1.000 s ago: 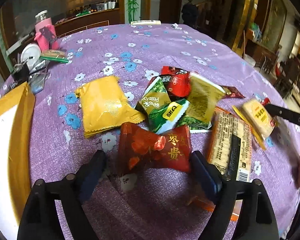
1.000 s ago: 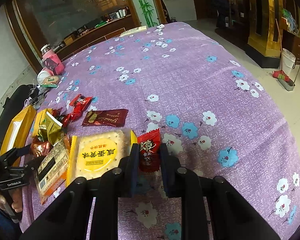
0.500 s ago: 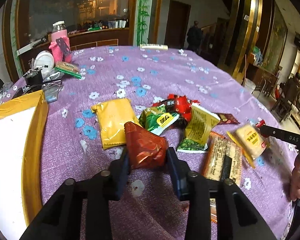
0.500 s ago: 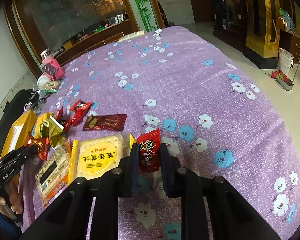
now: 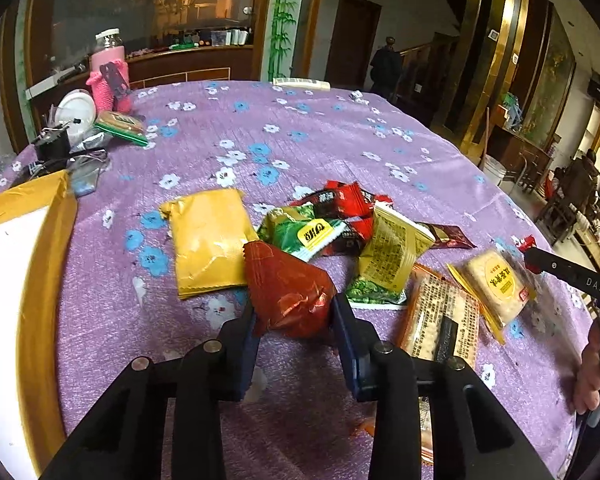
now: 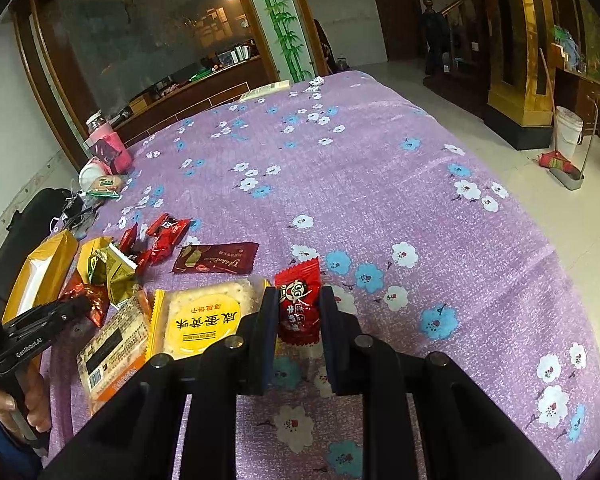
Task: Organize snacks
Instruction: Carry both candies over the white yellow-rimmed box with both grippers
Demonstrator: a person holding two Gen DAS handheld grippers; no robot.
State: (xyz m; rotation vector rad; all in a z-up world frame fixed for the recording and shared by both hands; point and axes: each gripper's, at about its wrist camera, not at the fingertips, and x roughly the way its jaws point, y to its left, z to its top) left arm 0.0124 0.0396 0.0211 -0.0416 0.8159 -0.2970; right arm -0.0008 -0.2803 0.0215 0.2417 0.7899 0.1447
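A: Report legible markings.

B: The left gripper [image 6: 70, 308] body reads "GenRobot.AI"; the right gripper [image 5: 530, 258] arm shows "DAS", the rest cut off. The green-and-white packet [image 5: 306, 234] has a yellow label with writing I cannot read. The round cracker packet [image 6: 204, 322] carries four large Chinese characters on a yellow disc, seen upside down. The dark maroon bar [image 6: 216, 258] has gold script too small to read.

A: Gripper states?

B: The left gripper [image 5: 294, 312] pinches the crumpled dark red packet [image 5: 288, 288], centre of the left wrist view, held above the cloth. The right gripper [image 6: 298, 308] pinches a small red candy packet [image 6: 300, 304] printed with a cartoon face, lower centre of the right wrist view.

A: Count the loose snacks.

B: One plain yellow packet [image 5: 208, 240], one olive-yellow packet [image 5: 392, 248], one green-and-white packet, a cluster of red-and-black sachets [image 5: 344, 202] whose number I cannot tell, one maroon bar, one round cracker packet, one long clear cracker pack [image 5: 440, 316] with a barcode.

A: Surface and room?

B: A table under a purple cloth [image 6: 380, 160] with white and blue flowers. A gold-rimmed white box [image 5: 24, 264] sits at the left edge of the left wrist view. Upper left holds a pink-sleeved jar [image 5: 110, 68] and a white round item [image 5: 76, 110]. Behind: a wooden counter, a bamboo-painted pillar [image 6: 276, 16] and a tiled floor with a white bucket [image 6: 568, 128].
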